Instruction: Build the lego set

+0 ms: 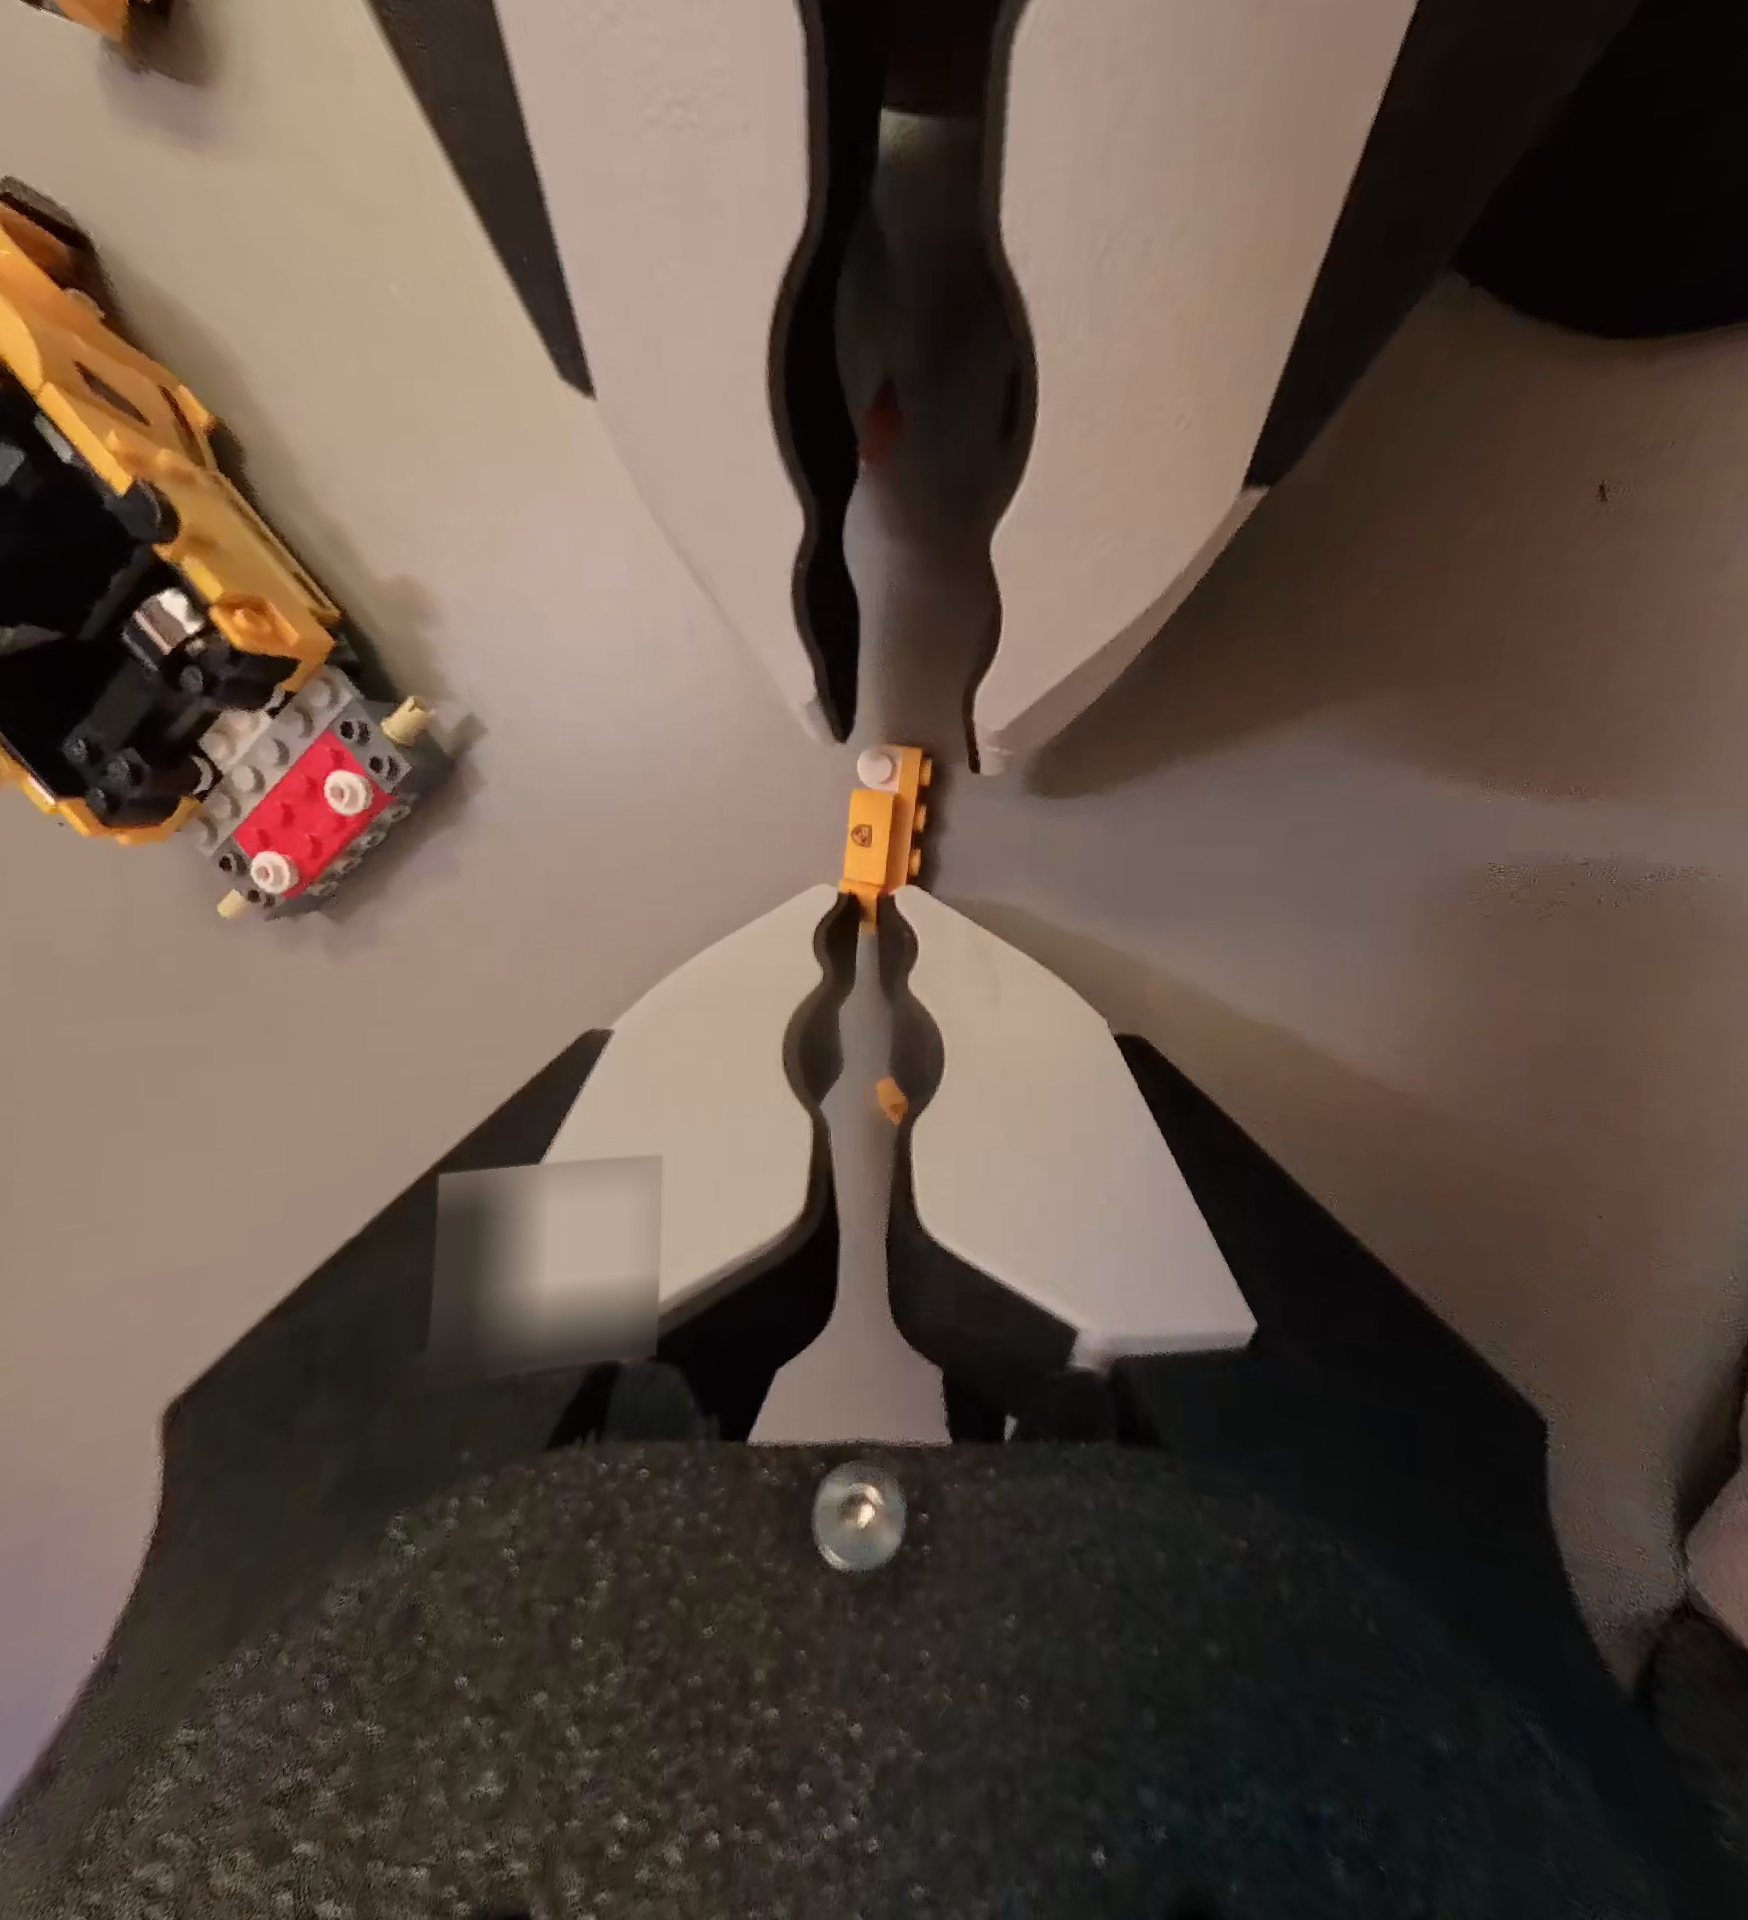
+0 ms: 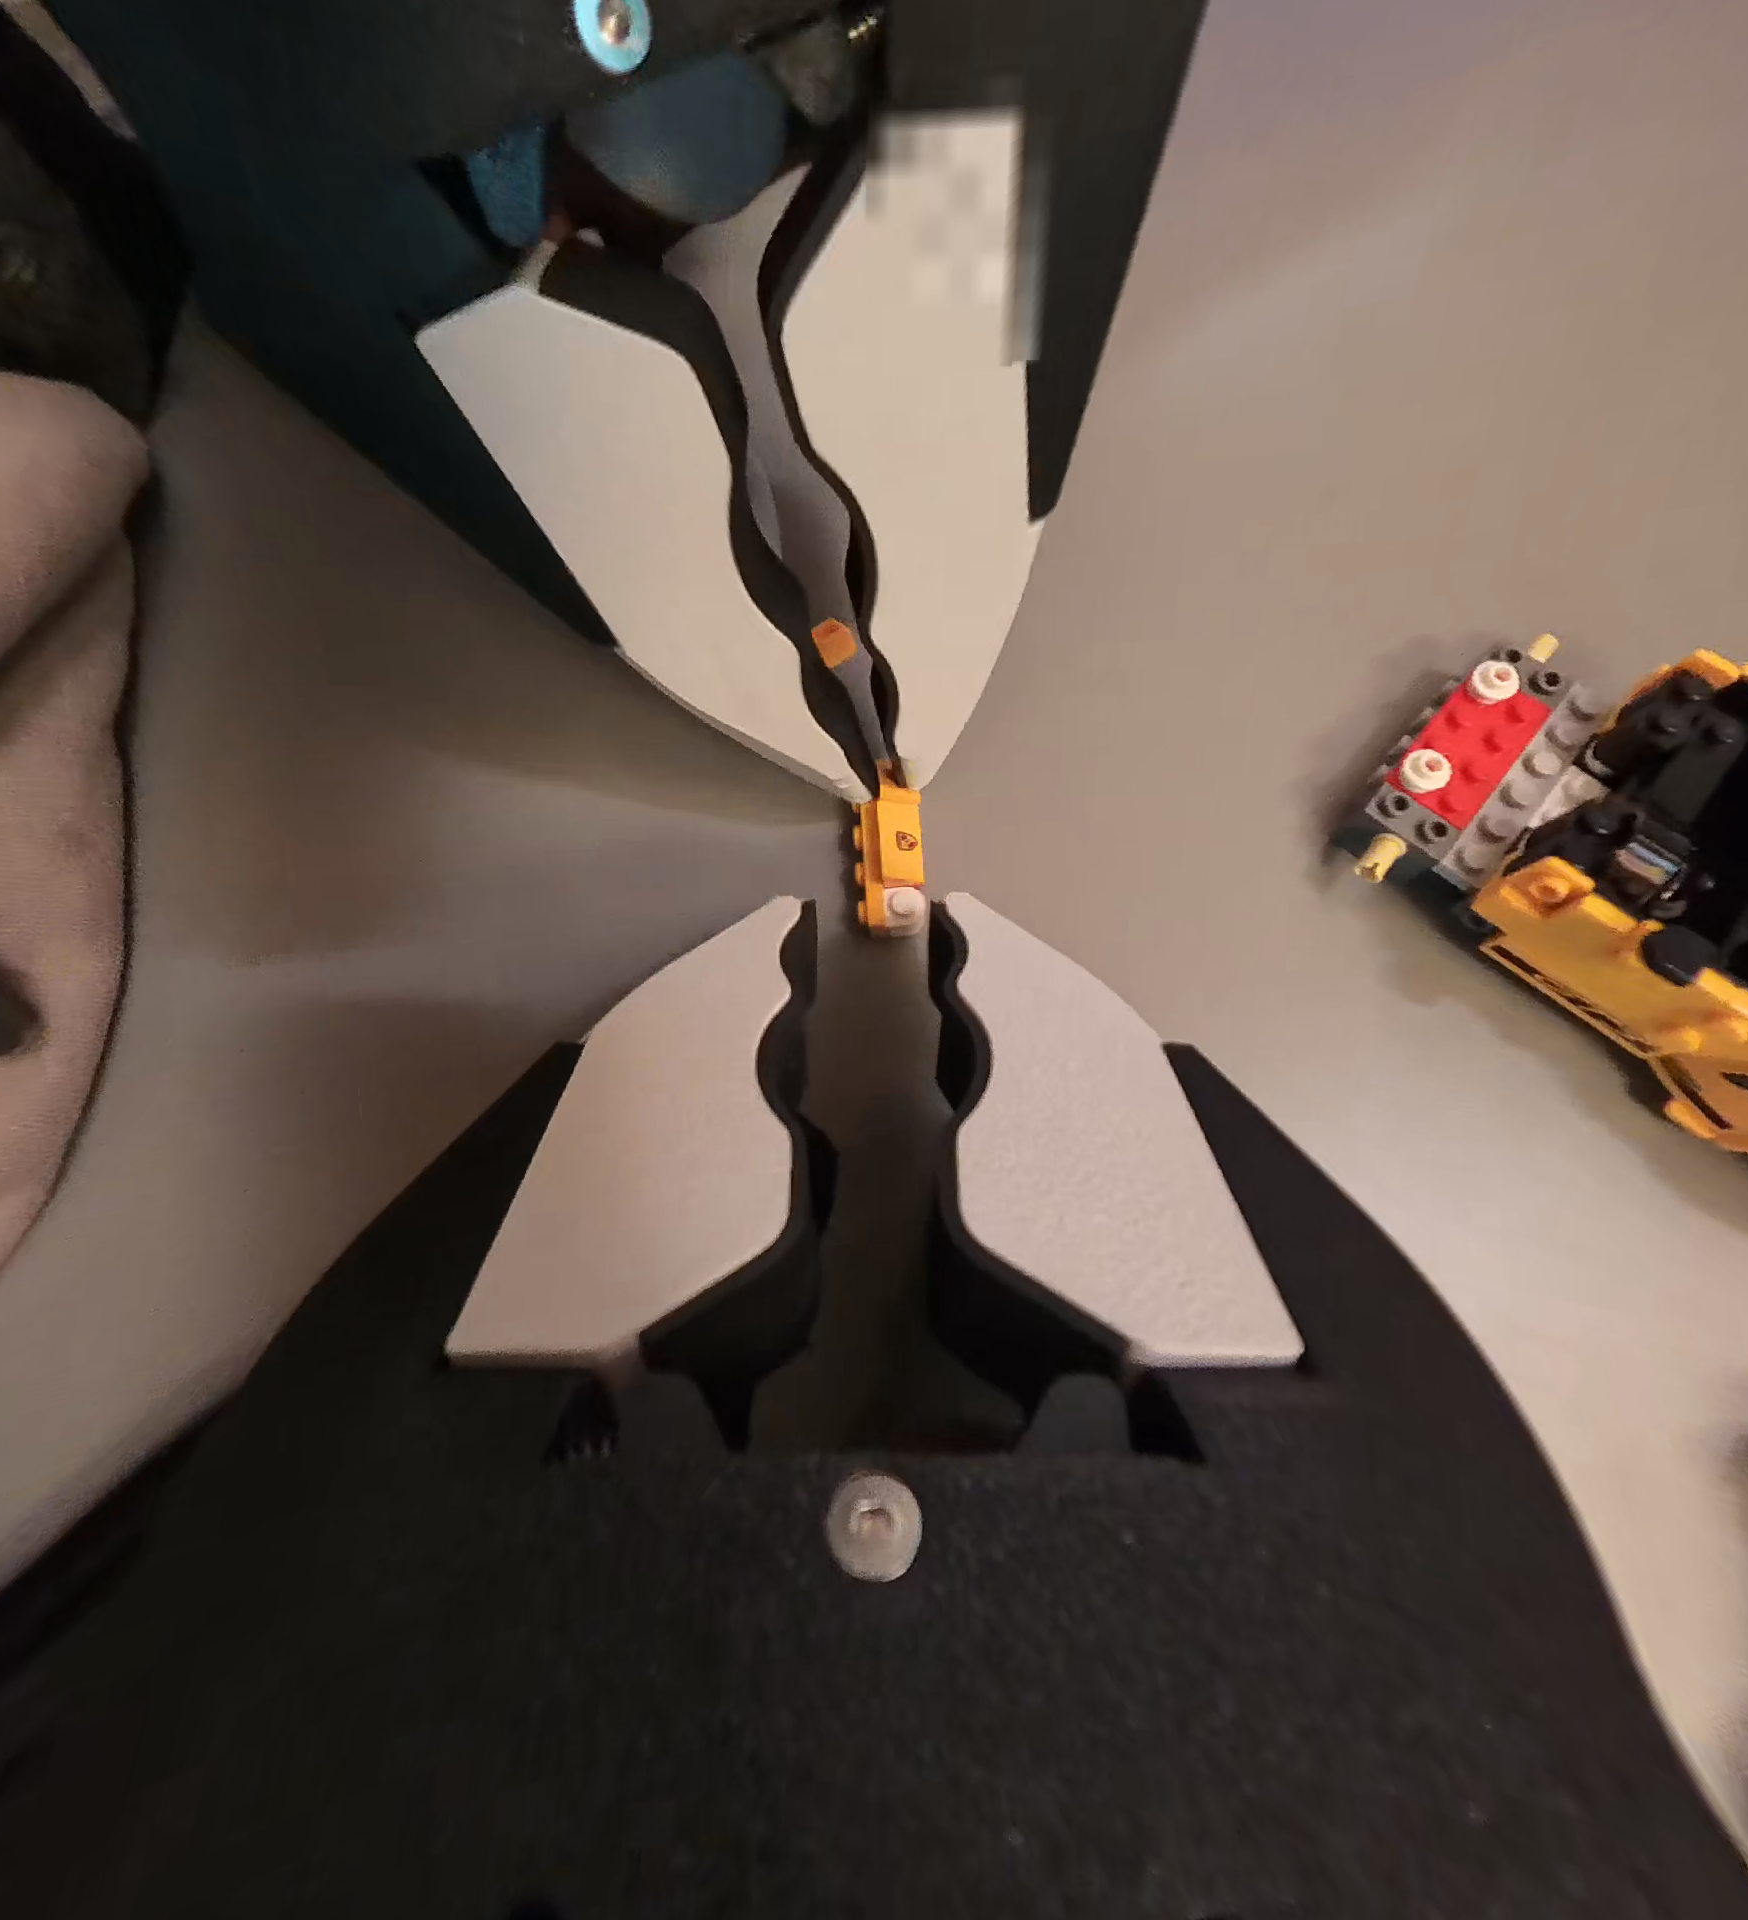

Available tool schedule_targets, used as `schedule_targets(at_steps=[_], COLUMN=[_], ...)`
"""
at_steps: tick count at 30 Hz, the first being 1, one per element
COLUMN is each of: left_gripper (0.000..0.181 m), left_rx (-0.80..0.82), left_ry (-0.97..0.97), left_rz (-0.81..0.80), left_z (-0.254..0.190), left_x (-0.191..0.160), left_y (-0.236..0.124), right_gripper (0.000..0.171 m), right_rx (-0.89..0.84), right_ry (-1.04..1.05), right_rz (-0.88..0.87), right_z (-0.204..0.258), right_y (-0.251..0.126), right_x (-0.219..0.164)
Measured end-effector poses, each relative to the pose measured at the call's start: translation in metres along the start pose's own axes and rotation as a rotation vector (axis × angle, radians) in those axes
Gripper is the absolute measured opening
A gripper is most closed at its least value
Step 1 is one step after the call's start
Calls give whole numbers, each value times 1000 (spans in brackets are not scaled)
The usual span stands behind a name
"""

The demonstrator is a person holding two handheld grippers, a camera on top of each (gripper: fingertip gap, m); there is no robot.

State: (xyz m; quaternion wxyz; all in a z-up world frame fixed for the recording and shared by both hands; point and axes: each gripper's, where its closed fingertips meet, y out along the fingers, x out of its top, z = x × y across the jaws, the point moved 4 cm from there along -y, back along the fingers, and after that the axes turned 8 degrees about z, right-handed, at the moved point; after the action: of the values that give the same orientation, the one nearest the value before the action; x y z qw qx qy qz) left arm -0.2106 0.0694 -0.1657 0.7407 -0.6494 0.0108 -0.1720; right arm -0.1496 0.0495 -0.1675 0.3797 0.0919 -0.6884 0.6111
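I've got the L gripper (image 1: 868,906) pinching one end of the small yellow sub-assy (image 1: 885,826), well apart from the yellow car (image 1: 91,540), w/ the R gripper (image 2: 875,914) slightly parted round its white-stud end (image 2: 904,904)—off-axis squeeze could lever it loose.

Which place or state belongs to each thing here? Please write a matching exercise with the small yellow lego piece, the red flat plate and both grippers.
Things:
1. small yellow lego piece with a white round stud
2. red flat lego plate
3. left gripper
4. right gripper

Places and states:
A. shut on one end of the yellow piece
B. open, one fingertip on each side of the stud end
C. on the end of the yellow and black lego car, bearing two white studs
D. between the tips of the two grippers

Pairs: 1-D, 2-C, 3-A, 4-B
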Motion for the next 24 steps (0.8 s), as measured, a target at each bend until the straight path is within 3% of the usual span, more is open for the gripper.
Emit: schedule_targets(at_steps=[7, 13, 24], left_gripper=[4, 5, 2], left_rx=[-6, -92, -97], left_ry=[63, 35, 32], left_rz=[70, 18, -10], left_z=[1, -1, 0], left_x=[3, 3, 3], left_y=[0, -1, -4], right_gripper=[22, 21, 20], right_rx=[68, 66, 65], right_ry=[65, 59, 64], right_rz=[-70, -68, -66], right_z=[-7, -8, -9], right_y=[-10, -12, -11], right_x=[-1, -3, -3])
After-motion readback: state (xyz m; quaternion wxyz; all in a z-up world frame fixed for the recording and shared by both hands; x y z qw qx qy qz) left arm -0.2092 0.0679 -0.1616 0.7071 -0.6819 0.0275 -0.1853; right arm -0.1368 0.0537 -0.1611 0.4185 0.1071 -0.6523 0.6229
